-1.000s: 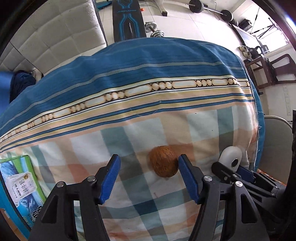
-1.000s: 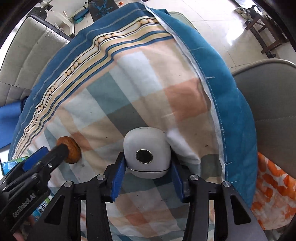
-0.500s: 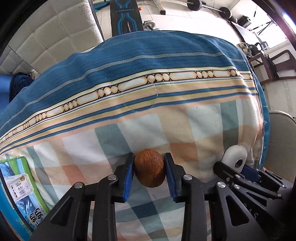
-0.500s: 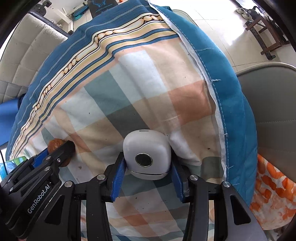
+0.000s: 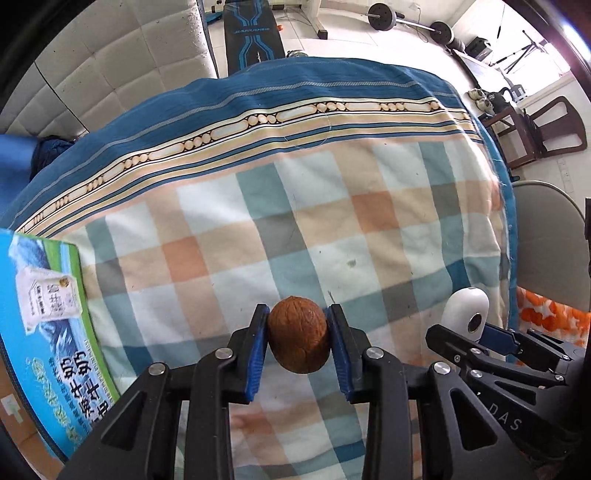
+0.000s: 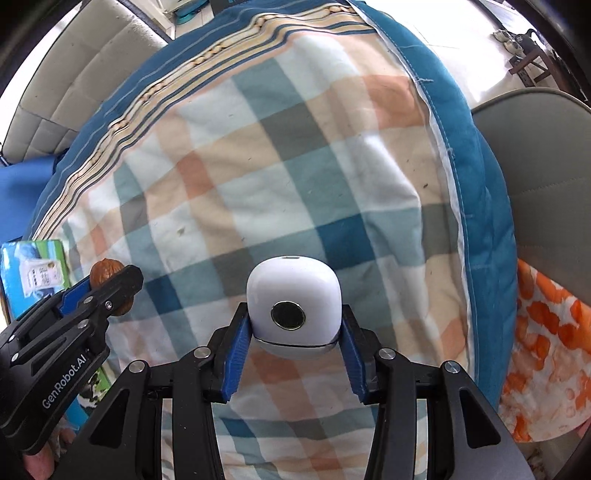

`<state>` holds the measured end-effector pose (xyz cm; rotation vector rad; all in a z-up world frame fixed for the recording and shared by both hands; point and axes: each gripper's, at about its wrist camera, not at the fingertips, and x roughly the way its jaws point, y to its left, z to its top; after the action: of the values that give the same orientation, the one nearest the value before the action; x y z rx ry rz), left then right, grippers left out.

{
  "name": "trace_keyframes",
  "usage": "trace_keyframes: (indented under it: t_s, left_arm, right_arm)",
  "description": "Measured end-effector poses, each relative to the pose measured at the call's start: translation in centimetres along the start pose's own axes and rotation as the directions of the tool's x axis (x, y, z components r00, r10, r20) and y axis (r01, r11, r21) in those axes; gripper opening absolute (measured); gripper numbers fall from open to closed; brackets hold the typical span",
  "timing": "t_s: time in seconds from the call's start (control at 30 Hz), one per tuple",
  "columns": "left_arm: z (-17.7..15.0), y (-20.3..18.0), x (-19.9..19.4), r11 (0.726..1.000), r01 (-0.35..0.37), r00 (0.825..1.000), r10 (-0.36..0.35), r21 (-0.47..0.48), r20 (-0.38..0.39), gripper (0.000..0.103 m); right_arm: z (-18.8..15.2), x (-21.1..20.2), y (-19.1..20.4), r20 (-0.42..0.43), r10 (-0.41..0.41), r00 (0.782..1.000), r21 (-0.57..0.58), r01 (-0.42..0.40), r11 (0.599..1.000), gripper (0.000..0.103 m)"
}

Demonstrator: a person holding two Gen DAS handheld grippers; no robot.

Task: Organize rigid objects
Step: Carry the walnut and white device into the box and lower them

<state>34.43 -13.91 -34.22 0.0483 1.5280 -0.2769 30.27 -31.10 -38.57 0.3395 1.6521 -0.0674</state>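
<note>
My left gripper point(image 5: 298, 332) is shut on a brown walnut point(image 5: 298, 334) and holds it above the checked cloth point(image 5: 314, 221). My right gripper point(image 6: 293, 332) is shut on a white rounded device with a dark round button point(image 6: 293, 301), also lifted above the cloth. The walnut also shows at the left of the right wrist view point(image 6: 107, 273), in the left gripper point(image 6: 99, 291). The white device shows at the right of the left wrist view point(image 5: 467, 314).
A blue and green milk carton box point(image 5: 40, 314) lies at the cloth's left edge. A grey chair point(image 6: 546, 166) and an orange patterned cloth point(image 6: 546, 350) are at the right. A padded white wall point(image 5: 92, 74) and gym weights point(image 5: 410, 22) lie beyond.
My left gripper closed on the walnut and lifted it off the cloth. My right gripper, still shut on the white device, rose with it. Both views now look down from higher.
</note>
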Motion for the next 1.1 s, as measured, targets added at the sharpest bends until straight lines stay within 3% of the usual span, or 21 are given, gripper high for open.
trace_keyframes:
  t_s: [0.33, 0.53, 0.87, 1.1]
  left_arm:
    - [-4.2, 3.0, -9.0, 0.998, 0.055, 0.986, -0.052, -0.017, 0.159, 0.029]
    - [-6.9, 6.5, -14.0, 0.997, 0.051, 0.971, -0.035, -0.058, 0.237, 0.029]
    - [-14.1, 20.6, -18.6, 0.976, 0.004, 0.963, 0.054, -0.217, 0.264, 0.029]
    - [-17.6, 30.7, -16.1, 0.942, 0.006, 0.98, 0.062, -0.336, 0.19, 0.029]
  right_arm:
    - [-5.5, -6.6, 5.2, 0.101, 0.037, 0.994, -0.1, -0.027, 0.995, 0.048]
    - [-8.5, -10.5, 12.0, 0.141, 0.103, 0.985, -0.189, -0.076, 0.979, 0.048]
    - [-14.1, -10.6, 26.9, 0.095, 0.184, 0.978, -0.334, -0.143, 0.932, 0.048]
    - [-15.5, -5.2, 35.3, 0.005, 0.158, 0.987, -0.375, -0.145, 0.916, 0.048]
